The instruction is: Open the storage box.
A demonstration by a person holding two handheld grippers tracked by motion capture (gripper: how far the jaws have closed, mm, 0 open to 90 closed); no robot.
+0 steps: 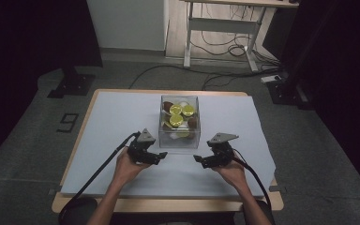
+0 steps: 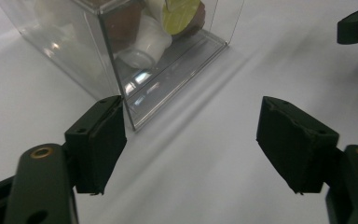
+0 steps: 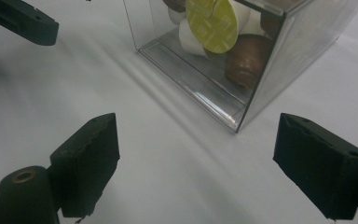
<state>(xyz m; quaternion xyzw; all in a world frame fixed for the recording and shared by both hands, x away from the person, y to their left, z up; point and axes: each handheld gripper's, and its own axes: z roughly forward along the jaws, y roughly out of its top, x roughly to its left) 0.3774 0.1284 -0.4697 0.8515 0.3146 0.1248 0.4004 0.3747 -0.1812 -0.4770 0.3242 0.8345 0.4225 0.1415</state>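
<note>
We see a clear box (image 1: 179, 123) mid-bench (image 1: 122, 117), holding white and brown pods (image 1: 176, 120), several with yellow lids. Left gripper (image 1: 162, 155) sits just left of its near face, fingers (image 2: 98, 142) apart and empty; right gripper (image 1: 198, 159) mirrors it, fingers (image 3: 87, 158) apart, touching nothing. Box upright, walls transparent, top open.

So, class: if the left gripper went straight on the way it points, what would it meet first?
Probably the near corner of the clear box of capsules, just beyond the left gripper and its open, empty jaws. Depth is unclear; it might slip past onto the white table cover.
</note>
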